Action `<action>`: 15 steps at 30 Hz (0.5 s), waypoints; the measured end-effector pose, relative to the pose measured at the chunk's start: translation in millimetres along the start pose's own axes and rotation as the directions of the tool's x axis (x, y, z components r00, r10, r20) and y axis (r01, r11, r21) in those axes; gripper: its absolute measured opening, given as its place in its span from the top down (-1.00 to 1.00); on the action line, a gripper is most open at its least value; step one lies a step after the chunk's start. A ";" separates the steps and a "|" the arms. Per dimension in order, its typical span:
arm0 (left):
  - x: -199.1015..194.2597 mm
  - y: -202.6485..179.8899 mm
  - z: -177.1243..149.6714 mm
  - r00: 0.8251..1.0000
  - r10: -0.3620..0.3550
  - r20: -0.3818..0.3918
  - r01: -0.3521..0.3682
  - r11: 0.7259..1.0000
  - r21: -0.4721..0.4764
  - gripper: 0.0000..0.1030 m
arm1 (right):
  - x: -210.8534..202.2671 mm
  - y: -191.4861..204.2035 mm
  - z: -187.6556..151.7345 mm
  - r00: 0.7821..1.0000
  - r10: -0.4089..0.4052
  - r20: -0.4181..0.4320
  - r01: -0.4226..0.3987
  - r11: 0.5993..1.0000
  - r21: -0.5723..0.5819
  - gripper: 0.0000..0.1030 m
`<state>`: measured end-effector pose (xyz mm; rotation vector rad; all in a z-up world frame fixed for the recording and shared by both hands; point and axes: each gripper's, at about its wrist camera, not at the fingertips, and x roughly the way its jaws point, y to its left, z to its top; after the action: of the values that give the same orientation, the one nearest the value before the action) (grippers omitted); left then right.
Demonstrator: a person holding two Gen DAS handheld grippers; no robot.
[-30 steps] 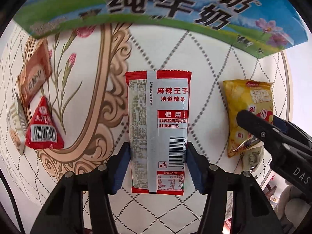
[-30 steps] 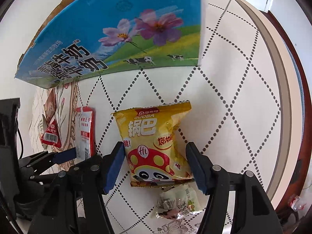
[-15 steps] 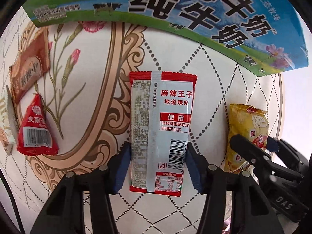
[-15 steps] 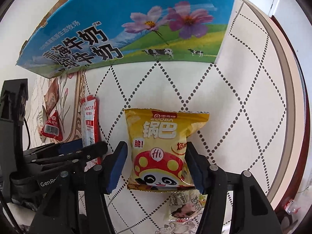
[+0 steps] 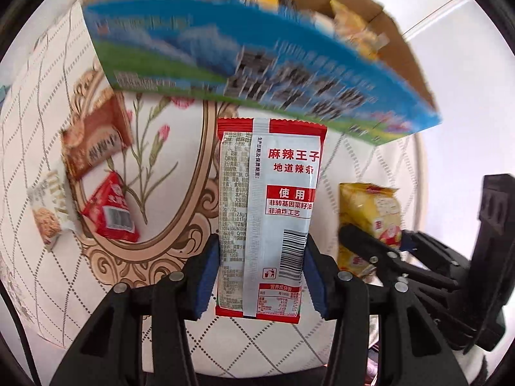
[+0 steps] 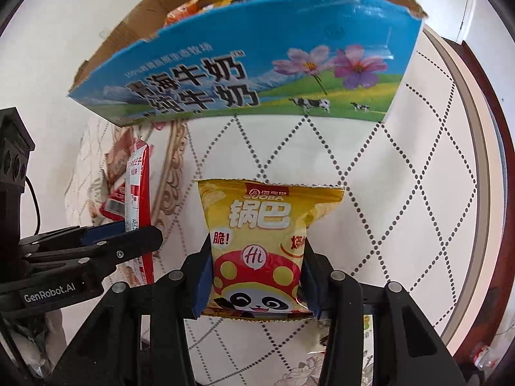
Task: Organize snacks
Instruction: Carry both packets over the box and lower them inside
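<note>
My left gripper [image 5: 259,273] is shut on a red and white spicy strip packet [image 5: 267,212] and holds it upright above the table, short of the box. My right gripper [image 6: 256,281] is shut on a yellow guoba crisp bag [image 6: 260,241] with a panda on it, also lifted. Ahead stands an open blue milk carton box [image 6: 257,74] with several snack packs inside; it also shows in the left wrist view [image 5: 257,64]. The right gripper and yellow bag [image 5: 373,212] appear at the right of the left wrist view. The left gripper [image 6: 96,247] appears at the left of the right wrist view.
On the patterned tablecloth [image 5: 154,167] at the left lie a brown snack pack [image 5: 93,148], a small red triangular pack [image 5: 111,212] and a white biscuit pack [image 5: 48,215]. A small pack [image 6: 363,328] lies under the right gripper. The round table's edge [image 6: 473,148] curves on the right.
Both grippers closed on their packets and lifted them off the table. The view now looks over the box's rim into its open top.
</note>
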<state>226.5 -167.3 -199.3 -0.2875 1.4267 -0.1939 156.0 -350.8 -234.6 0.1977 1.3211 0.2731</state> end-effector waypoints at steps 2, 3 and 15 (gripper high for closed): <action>-30.6 -3.0 5.2 0.999 -0.029 0.032 0.029 1.000 0.010 0.10 | -18.4 6.7 5.1 0.998 0.048 0.029 -0.048 0.999 0.003 0.05; -47.3 -6.1 10.4 0.998 -0.038 0.053 0.037 0.999 0.020 0.10 | -27.5 10.0 7.7 0.997 0.066 0.048 -0.066 0.998 0.002 0.05; -80.1 -29.6 167.3 0.977 0.190 0.101 -0.206 0.962 0.178 0.10 | -89.6 52.8 113.7 0.951 0.180 0.253 -0.187 0.982 0.004 0.05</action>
<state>382.3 -157.9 -94.8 0.0031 1.3348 -0.1495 242.1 -326.7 -109.1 0.3684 1.0559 0.3751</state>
